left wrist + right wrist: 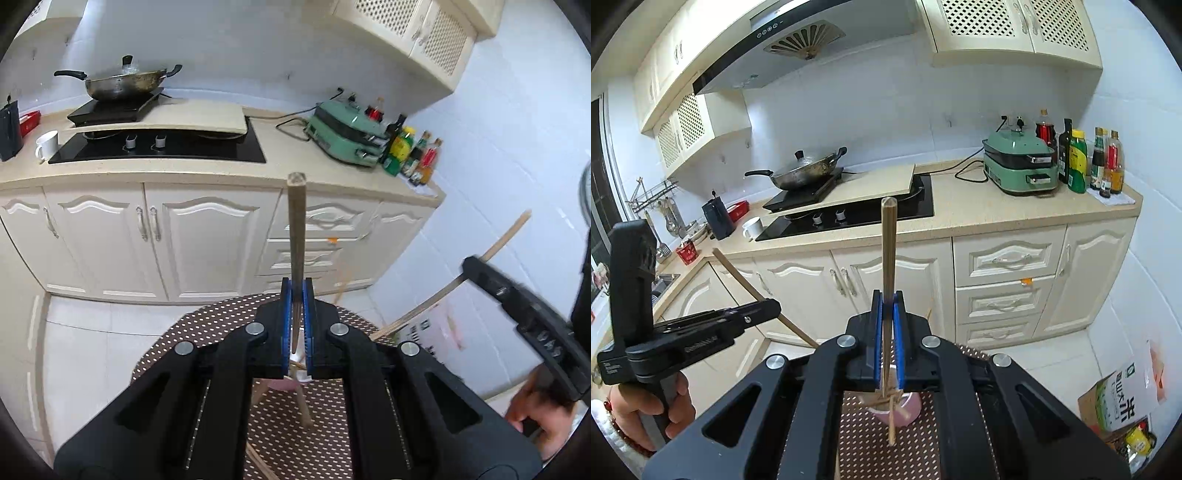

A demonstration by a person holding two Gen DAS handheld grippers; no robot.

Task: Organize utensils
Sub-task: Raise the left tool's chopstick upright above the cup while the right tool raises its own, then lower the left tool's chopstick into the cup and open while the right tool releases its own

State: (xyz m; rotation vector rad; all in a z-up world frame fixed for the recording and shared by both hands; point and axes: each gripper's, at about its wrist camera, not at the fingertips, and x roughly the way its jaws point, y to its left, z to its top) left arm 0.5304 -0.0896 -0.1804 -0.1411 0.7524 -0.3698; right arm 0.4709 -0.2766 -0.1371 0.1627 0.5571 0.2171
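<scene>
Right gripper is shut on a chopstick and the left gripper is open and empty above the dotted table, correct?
Not quite. The left gripper is also shut on a chopstick, as the left wrist view shows. The right gripper is indeed shut on its chopstick above the dotted table.

Cardboard box (1123,391) (floor, right): Chinese print "大米"; rest unreadable.

Matt wooden chopstick (888,251), glossy black hob (857,214), possibly ceramic pink cup (905,410)
</scene>
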